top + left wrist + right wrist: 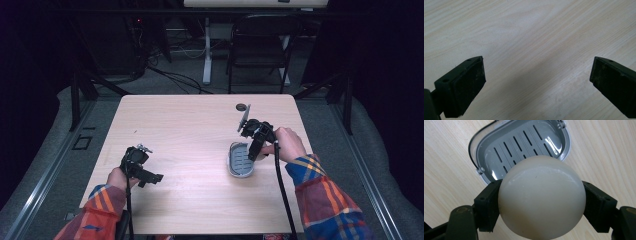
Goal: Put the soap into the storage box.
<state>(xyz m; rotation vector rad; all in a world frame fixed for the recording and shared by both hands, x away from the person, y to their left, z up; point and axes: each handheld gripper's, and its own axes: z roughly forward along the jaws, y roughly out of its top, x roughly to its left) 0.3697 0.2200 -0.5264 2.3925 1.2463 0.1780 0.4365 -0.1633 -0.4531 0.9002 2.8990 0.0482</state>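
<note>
So the right gripper has its two black jaws clamped on either side of a rounded cream-white soap bar, which sits big in the lower middle of the right gripper view. Right behind it, toward the top of that frame, there's a grey soap dish with a slotted drain insert lying flat on the light wood table. Can't tell whether the soap touches the dish or just hangs over it.

From the high view, the right gripper is right of center, tilted down over the dish, with the person's right hand behind it and a plaid sleeve running to the lower right corner.

The left gripper sits lower left on the table, well apart from the dish. In the left gripper view its jaws stand wide apart with nothing but bare tabletop between them.
</note>
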